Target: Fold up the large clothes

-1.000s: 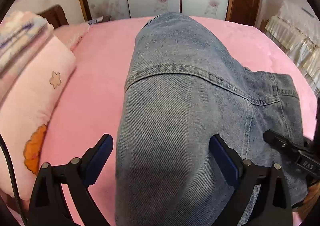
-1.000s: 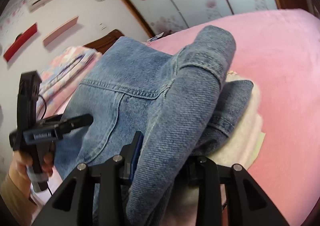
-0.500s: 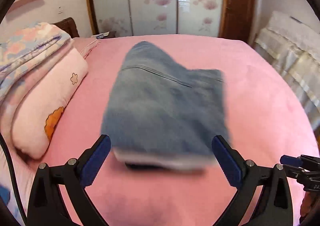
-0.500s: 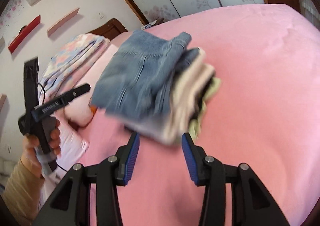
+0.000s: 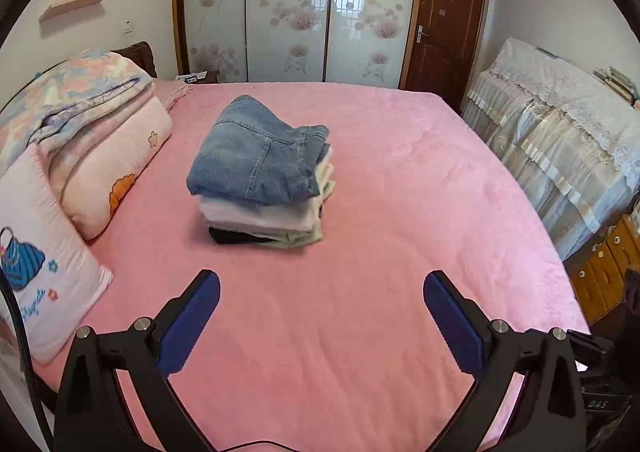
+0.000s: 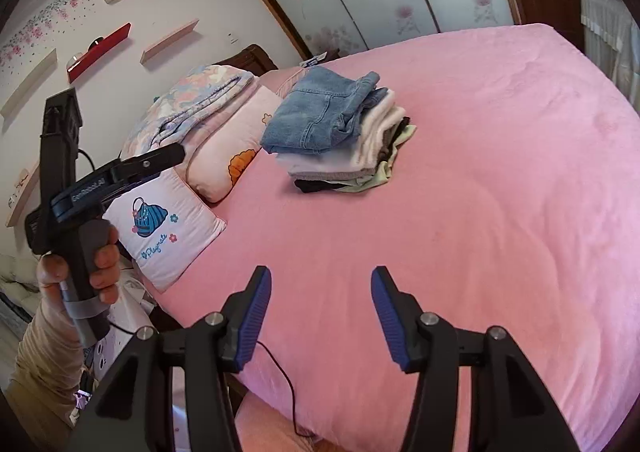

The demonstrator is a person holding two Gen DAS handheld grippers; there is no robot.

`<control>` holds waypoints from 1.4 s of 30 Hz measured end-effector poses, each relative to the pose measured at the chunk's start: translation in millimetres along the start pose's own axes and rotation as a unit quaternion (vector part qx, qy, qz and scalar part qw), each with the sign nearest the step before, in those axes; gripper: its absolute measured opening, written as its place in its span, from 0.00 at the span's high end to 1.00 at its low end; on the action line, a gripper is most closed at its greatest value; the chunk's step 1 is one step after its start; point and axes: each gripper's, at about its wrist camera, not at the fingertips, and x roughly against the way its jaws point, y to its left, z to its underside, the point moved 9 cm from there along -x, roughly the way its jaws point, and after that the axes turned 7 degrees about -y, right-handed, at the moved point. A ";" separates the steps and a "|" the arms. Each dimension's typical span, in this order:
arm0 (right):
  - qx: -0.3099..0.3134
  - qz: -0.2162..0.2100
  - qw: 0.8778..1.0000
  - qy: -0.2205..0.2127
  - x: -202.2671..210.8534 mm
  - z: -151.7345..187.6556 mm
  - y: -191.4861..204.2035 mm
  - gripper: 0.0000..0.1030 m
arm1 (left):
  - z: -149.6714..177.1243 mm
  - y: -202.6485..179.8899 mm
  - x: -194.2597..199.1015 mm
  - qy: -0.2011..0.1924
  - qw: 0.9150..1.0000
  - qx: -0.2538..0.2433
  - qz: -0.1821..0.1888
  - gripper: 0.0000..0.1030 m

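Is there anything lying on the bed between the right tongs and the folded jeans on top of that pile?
Nothing visible. Only bare pink bedspread lies between the open right tongs and the jeans. The pillows sit off to the left of that path.

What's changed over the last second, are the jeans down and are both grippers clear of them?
Yes. The folded jeans were let go and now rest on top of the clothes stack on the bed. Both grippers pulled back from the pile: the left gripper is open and empty, and the right gripper, whose jaws have just been opening, holds nothing. The pillows and folded quilt stayed put.
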 end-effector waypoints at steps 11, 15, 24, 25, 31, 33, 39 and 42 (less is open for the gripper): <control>0.018 0.018 0.999 -0.035 78.8 38.0 14.8 0.44 | 68.3 -28.1 75.3 0.010 0.999 0.037 -0.015 0.02; 0.022 0.044 0.997 -0.066 89.8 46.6 12.6 0.42 | 94.7 -31.3 81.3 -0.005 0.999 0.030 -0.040 0.02; 0.066 0.152 0.975 -0.149 110.3 65.3 3.2 0.29 | 143.4 -63.9 103.5 -0.079 0.994 0.007 -0.077 0.02; 0.074 0.160 0.972 -0.154 110.0 68.4 3.9 0.28 | 148.4 -69.7 103.8 -0.081 0.994 0.008 -0.073 0.02; 0.104 0.192 0.961 -0.168 104.6 80.5 5.9 0.28 | 175.7 -89.6 95.8 -0.081 0.994 0.017 -0.074 0.01; 0.107 0.198 0.960 -0.165 101.9 81.0 4.0 0.27 | 183.3 -88.2 91.1 -0.073 0.994 0.021 -0.080 0.01; 0.104 0.204 0.962 -0.148 88.6 84.5 -6.3 0.27 | 198.2 -82.3 71.7 -0.040 0.995 0.027 -0.085 0.01; 0.099 0.204 0.964 -0.139 81.7 88.0 -10.6 0.27 | 200.1 -79.8 65.4 -0.032 0.995 0.022 -0.091 0.01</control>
